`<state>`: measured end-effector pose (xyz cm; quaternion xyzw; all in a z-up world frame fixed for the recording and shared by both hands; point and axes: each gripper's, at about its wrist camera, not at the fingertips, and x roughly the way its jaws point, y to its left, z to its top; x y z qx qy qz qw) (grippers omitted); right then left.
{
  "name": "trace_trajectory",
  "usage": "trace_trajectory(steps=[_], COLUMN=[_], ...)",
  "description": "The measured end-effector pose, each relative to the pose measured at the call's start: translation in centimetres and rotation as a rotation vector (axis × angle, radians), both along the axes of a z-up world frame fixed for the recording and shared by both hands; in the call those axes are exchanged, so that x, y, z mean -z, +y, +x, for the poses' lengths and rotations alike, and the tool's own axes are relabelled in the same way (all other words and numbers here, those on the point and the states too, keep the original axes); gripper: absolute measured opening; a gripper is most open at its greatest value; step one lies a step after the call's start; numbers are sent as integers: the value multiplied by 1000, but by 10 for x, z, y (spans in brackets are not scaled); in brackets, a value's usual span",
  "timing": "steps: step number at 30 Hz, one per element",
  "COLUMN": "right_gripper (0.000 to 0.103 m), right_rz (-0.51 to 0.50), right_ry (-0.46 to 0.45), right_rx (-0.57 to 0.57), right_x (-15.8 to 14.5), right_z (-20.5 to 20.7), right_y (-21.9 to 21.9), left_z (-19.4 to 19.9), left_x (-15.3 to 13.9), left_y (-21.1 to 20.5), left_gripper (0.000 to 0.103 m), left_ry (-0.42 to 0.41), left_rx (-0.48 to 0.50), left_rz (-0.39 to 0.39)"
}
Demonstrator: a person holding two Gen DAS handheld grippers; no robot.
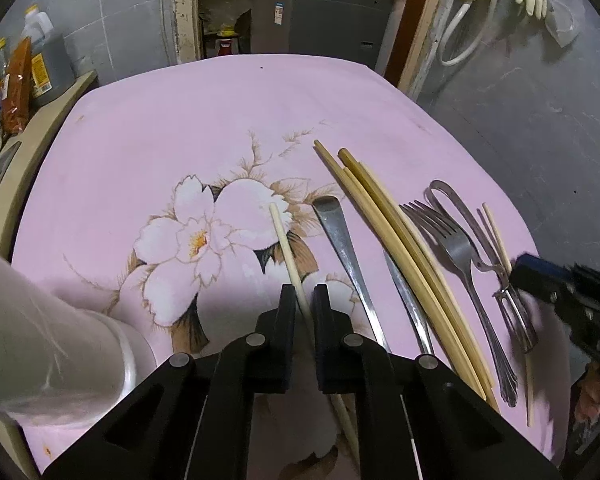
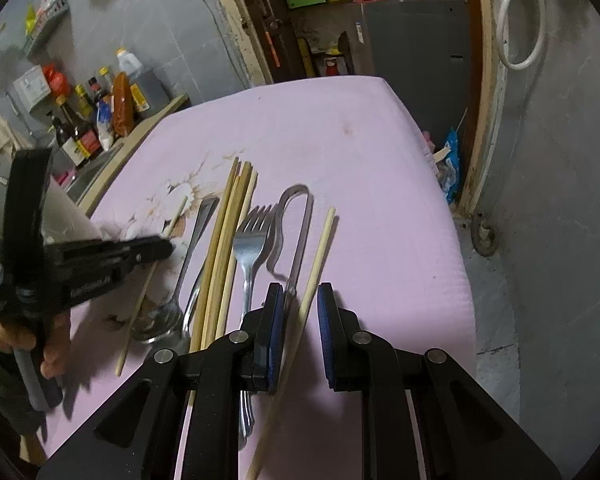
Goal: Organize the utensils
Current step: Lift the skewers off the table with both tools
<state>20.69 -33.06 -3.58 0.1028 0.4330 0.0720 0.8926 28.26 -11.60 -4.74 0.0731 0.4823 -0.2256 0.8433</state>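
Now the table [image 1: 148, 128] is covered with a pink cloth that has a large pale flower printed on it, and the utensils lie on it side by side, their long axes running from the near edge toward the far edge. A thin, pale, round chopstick [image 1: 286, 248] lies alone on the flower print, and the left claw [image 1: 303, 300] has its black fingers closed around this stick, pressing on it from both sides. Just beside it lies a shiny metal spoon handle [image 1: 342, 240], then a bundle of yellowish wooden chopsticks [image 1: 384, 232] with square ends, touching each other. Next comes a steel fork [image 2: 252, 240] with its tines pointing to the far edge, and a bent metal tool with a looped end [image 2: 298, 208]. Nearer to the right edge lies another thin pale chopstick [image 2: 320, 252]; it passes between the blue-padded fingers of the right claw [image 2: 299, 300], which stand apart on both sides of it without pressing, so this claw is released. Beyond the left edge stand sauce bottles [image 2: 78, 128] with labels too small to read.
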Motion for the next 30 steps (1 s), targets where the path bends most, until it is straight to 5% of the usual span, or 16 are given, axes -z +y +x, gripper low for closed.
trace_trajectory(steps=[13,18,26,30], right_gripper=[14,2,2,2], right_rz=[-48,-22,66,87], right_ry=[49,41,-129,-255], right_rx=[26,31,18,-1], right_x=[11,6,-17,-34], right_z=[35,30,-12,-35], right_y=[-2,-7,-1,9], left_z=[7,-1,-43,-66], left_x=[1,-2,-23,-44], left_y=[2,9,24,40], left_gripper=[6,2,2,2], left_ry=[43,51,-69,-182], left_rx=[-4,-13,-21,-47], left_rz=[-19,-87,-190,-304])
